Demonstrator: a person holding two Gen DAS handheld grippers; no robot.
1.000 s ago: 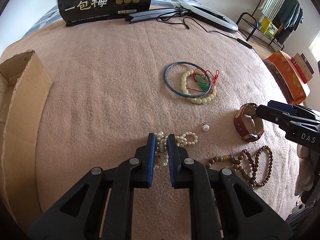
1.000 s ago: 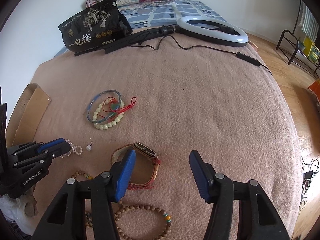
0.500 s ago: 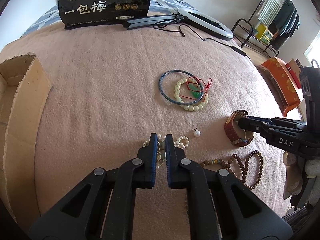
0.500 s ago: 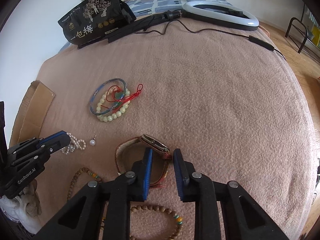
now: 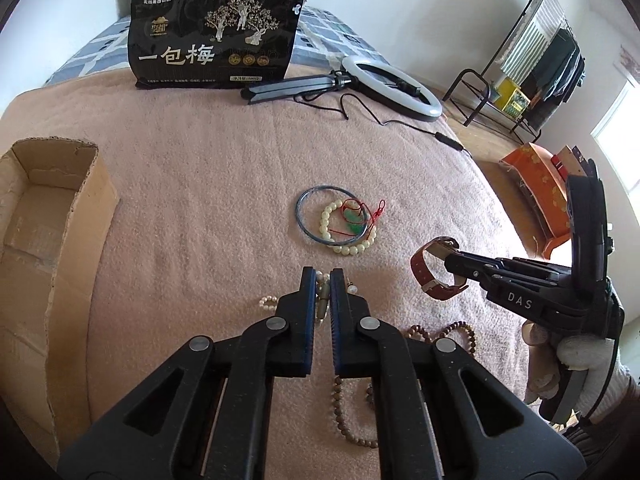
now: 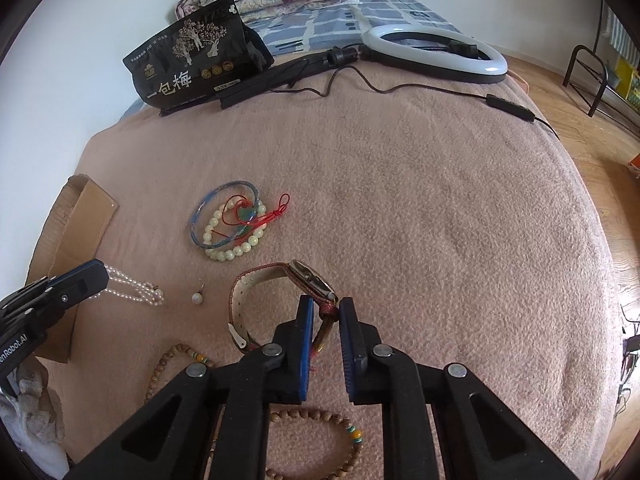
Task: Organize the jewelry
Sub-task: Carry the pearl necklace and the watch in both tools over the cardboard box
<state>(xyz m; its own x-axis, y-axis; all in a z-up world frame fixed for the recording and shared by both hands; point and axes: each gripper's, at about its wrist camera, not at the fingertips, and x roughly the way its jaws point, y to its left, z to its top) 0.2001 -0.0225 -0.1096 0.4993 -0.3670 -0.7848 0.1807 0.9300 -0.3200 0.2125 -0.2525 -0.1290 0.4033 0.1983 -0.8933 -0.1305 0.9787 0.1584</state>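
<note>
My left gripper (image 5: 322, 276) is shut on a white pearl necklace (image 5: 320, 305), lifting it off the pink blanket; in the right wrist view the necklace (image 6: 134, 290) hangs from that gripper (image 6: 98, 276). My right gripper (image 6: 323, 305) is shut on the strap of a brown leather watch (image 6: 280, 280), raised off the blanket; it also shows in the left wrist view (image 5: 430, 270). A blue bangle (image 5: 326, 216) with a pale bead bracelet (image 5: 348, 242) and a red-corded green pendant (image 5: 354, 220) lies ahead. A loose pearl earring (image 6: 197, 297) lies near wooden bead bracelets (image 6: 320, 424).
An open cardboard box (image 5: 44, 232) stands at the left edge. A black snack bag (image 5: 216, 40), a ring light (image 5: 392, 88) and its cable (image 5: 420, 128) lie at the back. An orange box (image 5: 536, 196) sits beyond the bed's right edge.
My right gripper closed on the watch strap and lifted the watch. My left gripper, shut on the pearl necklace, rose and pulled it up; both views tilted upward.
</note>
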